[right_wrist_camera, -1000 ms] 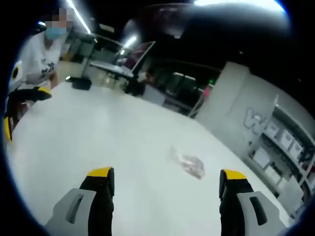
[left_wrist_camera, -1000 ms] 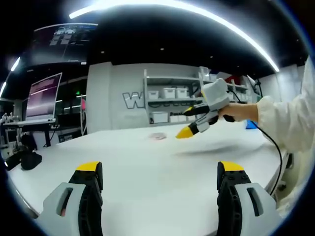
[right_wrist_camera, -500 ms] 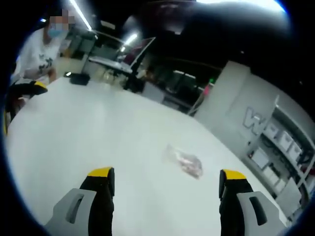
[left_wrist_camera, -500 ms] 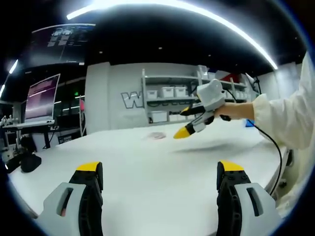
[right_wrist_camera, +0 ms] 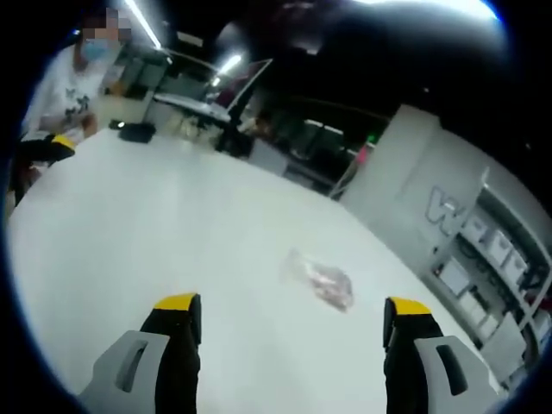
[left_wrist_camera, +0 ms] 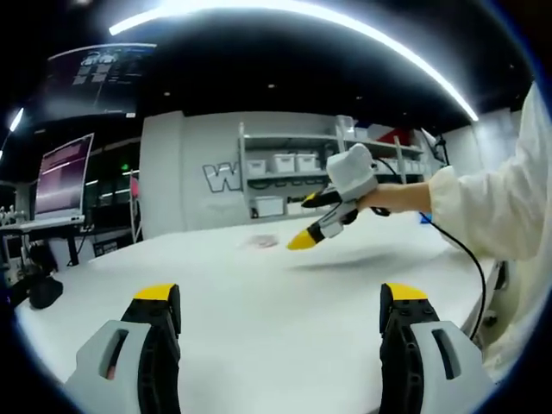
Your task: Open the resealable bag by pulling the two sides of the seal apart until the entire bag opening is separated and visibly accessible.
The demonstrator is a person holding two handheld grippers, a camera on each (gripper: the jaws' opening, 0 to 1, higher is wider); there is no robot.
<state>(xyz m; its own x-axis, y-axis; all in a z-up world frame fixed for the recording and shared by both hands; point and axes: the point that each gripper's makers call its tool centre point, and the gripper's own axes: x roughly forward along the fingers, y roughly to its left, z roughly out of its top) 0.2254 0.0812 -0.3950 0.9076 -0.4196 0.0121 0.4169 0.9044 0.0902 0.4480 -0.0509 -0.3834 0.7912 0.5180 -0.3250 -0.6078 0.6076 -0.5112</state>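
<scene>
The resealable bag (right_wrist_camera: 321,283) lies flat on the white table (right_wrist_camera: 155,233), well out from the near edge, its clear film showing pinkish contents; whether its seal is closed cannot be told at this range. In the left gripper view the same bag (left_wrist_camera: 261,242) appears as a small pale patch far across the table surface (left_wrist_camera: 276,310), just beside the yellow tips of the right gripper (left_wrist_camera: 304,240). The right gripper (right_wrist_camera: 291,315) stands with its jaws spread wide, nothing between them, and the bag sits ahead of the gap, clear of both jaws. Seen from the left gripper view, that gripper is held above the table by a hand (left_wrist_camera: 392,197) emerging from a white sleeve (left_wrist_camera: 492,207), a black cable (left_wrist_camera: 461,259) trailing from it. The left gripper (left_wrist_camera: 280,315) is likewise spread apart and empty, low over the near table, well apart from the bag. Behind the table stands a shelving unit (left_wrist_camera: 293,177) with white bins against a grey wall bearing large lettering. A lit monitor (left_wrist_camera: 60,172) is at the far left. A person in a white shirt (right_wrist_camera: 65,95) is at the table's far side in the right gripper view.
</scene>
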